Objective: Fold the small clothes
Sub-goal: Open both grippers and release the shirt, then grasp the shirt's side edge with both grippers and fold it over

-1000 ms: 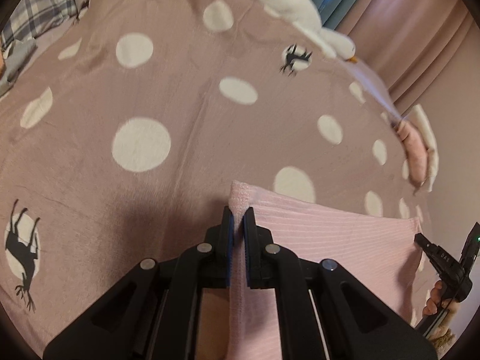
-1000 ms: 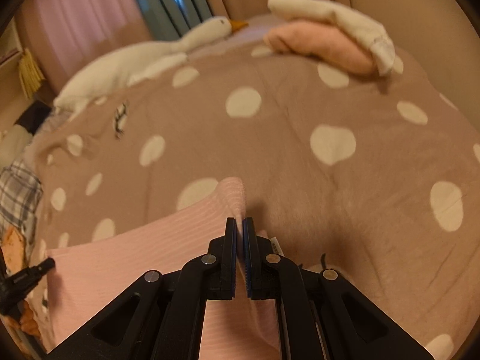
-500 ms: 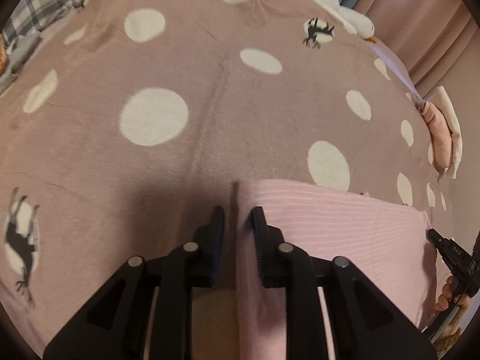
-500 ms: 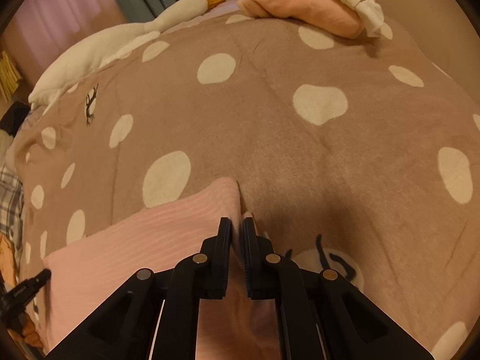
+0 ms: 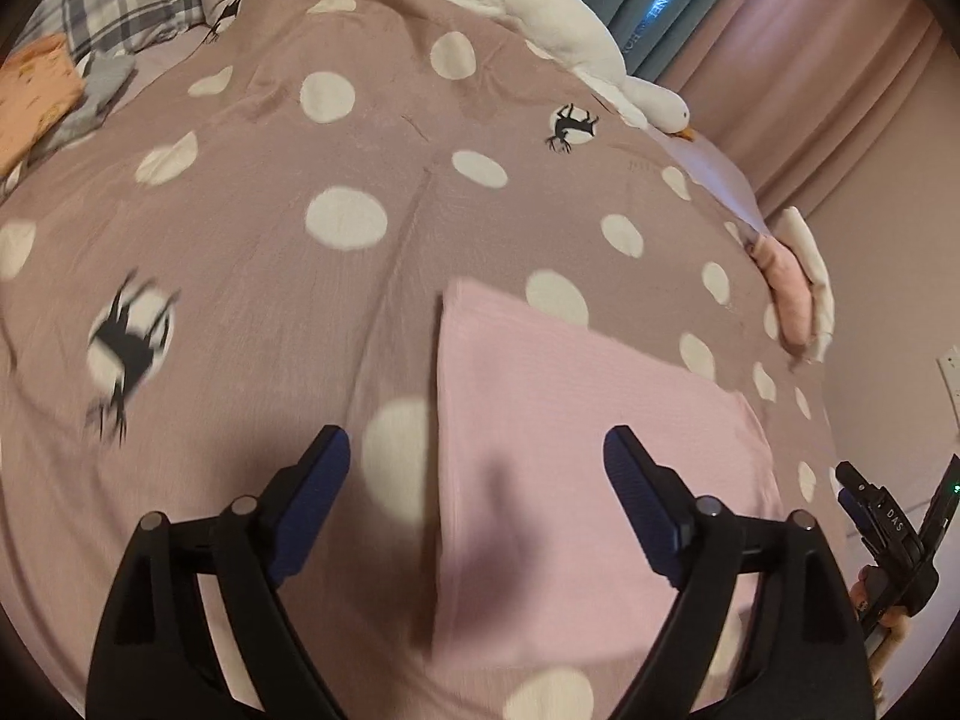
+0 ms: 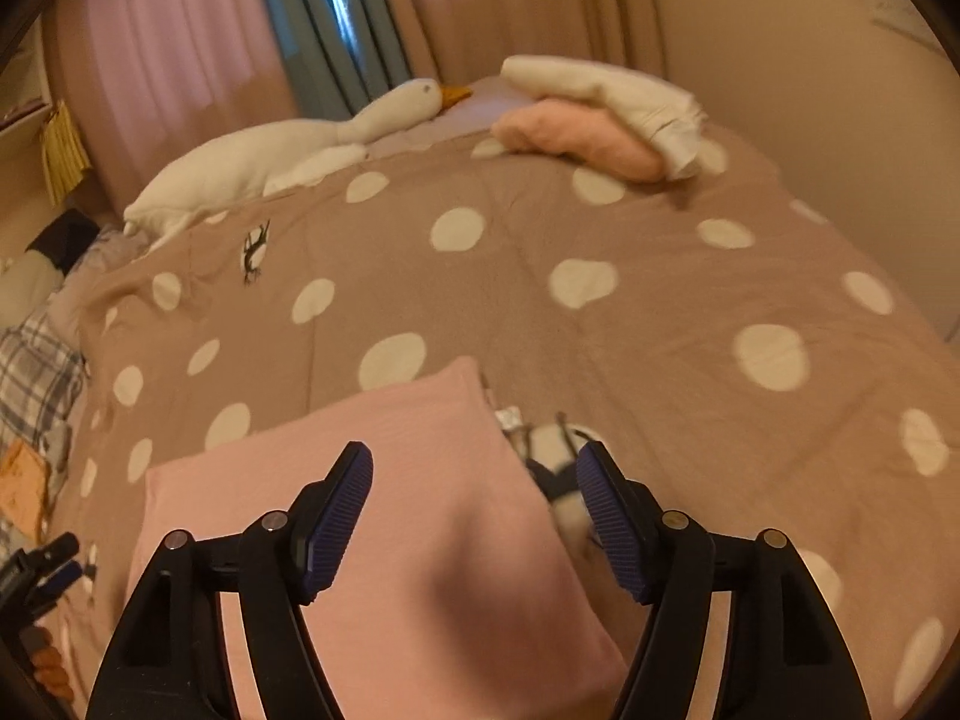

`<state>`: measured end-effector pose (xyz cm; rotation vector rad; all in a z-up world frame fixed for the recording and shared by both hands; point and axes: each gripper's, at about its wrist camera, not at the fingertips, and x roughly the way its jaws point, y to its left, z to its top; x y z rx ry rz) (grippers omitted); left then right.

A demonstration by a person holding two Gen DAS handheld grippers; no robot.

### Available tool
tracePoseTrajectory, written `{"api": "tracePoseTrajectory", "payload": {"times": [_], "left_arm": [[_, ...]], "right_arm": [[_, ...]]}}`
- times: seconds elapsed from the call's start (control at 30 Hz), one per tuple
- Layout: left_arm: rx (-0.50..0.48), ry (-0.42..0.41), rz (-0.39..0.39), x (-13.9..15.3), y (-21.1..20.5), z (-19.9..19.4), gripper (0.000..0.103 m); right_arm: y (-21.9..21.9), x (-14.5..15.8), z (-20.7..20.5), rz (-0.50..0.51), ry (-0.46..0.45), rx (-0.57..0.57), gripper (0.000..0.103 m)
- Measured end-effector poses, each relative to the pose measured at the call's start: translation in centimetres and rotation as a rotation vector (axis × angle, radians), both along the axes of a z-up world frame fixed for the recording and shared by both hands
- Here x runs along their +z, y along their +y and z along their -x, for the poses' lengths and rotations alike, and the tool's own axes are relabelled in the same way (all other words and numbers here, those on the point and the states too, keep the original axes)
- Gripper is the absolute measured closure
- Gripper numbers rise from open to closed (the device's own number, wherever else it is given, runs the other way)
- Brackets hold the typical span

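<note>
The left gripper [image 5: 477, 459] is spread wide, and so is the right gripper [image 6: 474, 480]. Both have just been opening, and neither one pinches anything. Under them the pink cloth [image 5: 576, 420] lies flat on the spotted blanket [image 5: 252, 252], with two straight edges meeting at a neat corner. It looks like one fold has just been laid down. Next, the grippers probably need to pick a new edge of the cloth and fold it over again. Far back, a white toy goose [image 6: 270, 156] rests by the curtains.
</note>
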<state>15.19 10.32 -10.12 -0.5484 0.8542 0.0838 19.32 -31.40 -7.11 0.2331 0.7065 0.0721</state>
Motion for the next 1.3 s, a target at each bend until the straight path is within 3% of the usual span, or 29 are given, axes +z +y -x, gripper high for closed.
{"api": "tracePoseTrajectory", "payload": {"times": [0.13, 0.33, 0.43, 0.63, 0.77, 0.9, 0.97, 1.0, 1.07, 1.17, 1.3], "left_arm": [[-0.003, 0.043, 0.021, -1.7, -1.6, 2.7, 0.016], [-0.015, 0.085, 0.014, -4.0, -4.1, 5.1, 0.018], [-0.008, 0.081, 0.056, -5.0, -4.6, 5.5, 0.018], [-0.001, 0.085, 0.109, -7.0, -5.1, 4.9, 0.028], [0.015, 0.062, 0.131, -7.3, -5.1, 4.3, 0.033], [0.026, 0.036, 0.19, -7.9, -5.0, 3.3, 0.044], [0.046, 0.028, 0.202, -8.1, -4.8, 3.0, 0.062], [0.05, 0.022, 0.211, -8.2, -4.7, 2.9, 0.064], [0.051, 0.024, 0.233, -8.3, -4.5, 2.5, 0.077], [0.049, 0.018, 0.191, -7.5, -5.0, 2.9, 0.084], [0.029, 0.001, 0.122, -6.0, -5.7, 3.9, 0.086]], "right_arm": [[-0.4, -0.4, 3.2, -0.012, -0.027, -0.029, 0.026], [-1.2, -3.0, 6.2, -0.095, 0.036, -0.084, 0.026], [-1.6, -4.8, 6.7, -0.161, 0.069, -0.088, 0.026], [-2.2, -8.3, 6.0, -0.236, 0.156, -0.071, 0.026], [-2.8, -10.2, 5.4, -0.34, 0.199, -0.045, 0.026], [-2.2, -10.7, 4.9, -0.416, 0.158, -0.002, 0.027], [-1.8, -11.0, 4.2, -0.451, 0.145, 0.012, 0.038], [-1.5, -11.3, 3.5, -0.47, 0.145, 0.015, 0.04], [-1.2, -11.6, 2.8, -0.48, 0.141, 0.011, 0.061], [-1.1, -11.8, 2.3, -0.475, 0.141, -0.007, 0.082], [-1.0, -10.2, 4.1, -0.445, 0.083, 0.0, 0.088]]}}
